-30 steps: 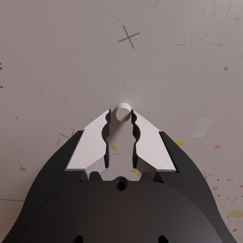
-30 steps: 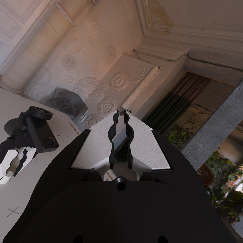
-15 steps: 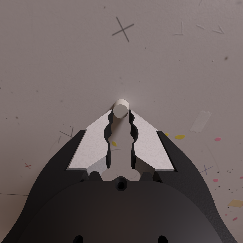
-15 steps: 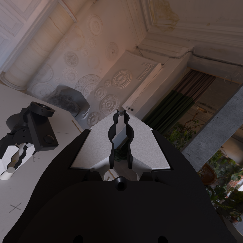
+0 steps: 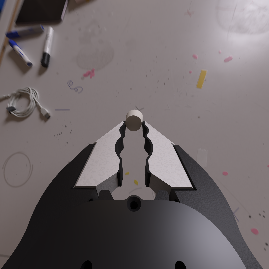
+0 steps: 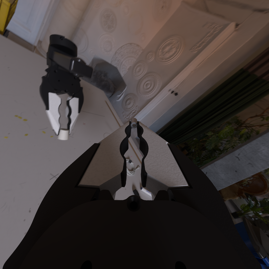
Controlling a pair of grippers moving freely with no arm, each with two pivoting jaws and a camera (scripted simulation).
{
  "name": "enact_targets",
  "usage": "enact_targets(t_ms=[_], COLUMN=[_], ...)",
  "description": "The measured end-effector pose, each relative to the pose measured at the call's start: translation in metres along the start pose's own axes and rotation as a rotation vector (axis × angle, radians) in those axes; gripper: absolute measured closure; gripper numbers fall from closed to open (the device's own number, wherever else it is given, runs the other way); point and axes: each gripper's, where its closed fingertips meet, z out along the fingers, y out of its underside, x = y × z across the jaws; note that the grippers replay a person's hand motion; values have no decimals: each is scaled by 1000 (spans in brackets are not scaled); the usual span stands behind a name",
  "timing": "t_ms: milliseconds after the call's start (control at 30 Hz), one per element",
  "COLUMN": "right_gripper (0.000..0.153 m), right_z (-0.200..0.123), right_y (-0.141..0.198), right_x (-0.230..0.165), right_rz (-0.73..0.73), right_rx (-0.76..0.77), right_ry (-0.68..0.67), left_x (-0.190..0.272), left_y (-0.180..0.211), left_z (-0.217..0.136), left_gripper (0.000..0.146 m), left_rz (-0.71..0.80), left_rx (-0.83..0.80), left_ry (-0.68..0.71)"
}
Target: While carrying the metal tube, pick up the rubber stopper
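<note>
My left gripper [image 5: 133, 123] is shut on the rubber stopper [image 5: 133, 121], a short off-white cylinder pinched between its fingertips and held well above the table. The same gripper [image 6: 63, 131] with the stopper [image 6: 62, 134] shows at the left of the right wrist view, clear of the tabletop. My right gripper [image 6: 134, 124] is shut on the metal tube [image 6: 134, 124], a thin grey tube seen end-on at its fingertips, and it points up and away from the table.
On the white marked table [image 5: 160, 58] lie a coiled white cable [image 5: 23, 102], a black-capped marker [image 5: 47, 46], two blue markers [image 5: 19, 53] and a dark flat object [image 5: 41, 10] at the far left. The table edge [image 6: 115, 115] runs past my right gripper.
My left gripper closed on the stopper and lifted it high off the table, so much more of the tabletop shows. The right gripper tilted while keeping hold of the tube.
</note>
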Motion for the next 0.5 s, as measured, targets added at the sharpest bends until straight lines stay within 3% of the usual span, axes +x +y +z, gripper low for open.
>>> enact_targets(t_ms=[300,500], right_gripper=[146,146], right_z=[14,27], right_y=[11,27], right_x=[-46,-90], right_rz=[-63,-101], right_rx=[-110,-210], right_ry=[-235,-465], left_x=[-13,6], left_y=[-36,-47], left_z=[-5,-5], left_gripper=[123,123], left_rz=[-4,98], left_rx=[328,423], left_ry=[-76,2])
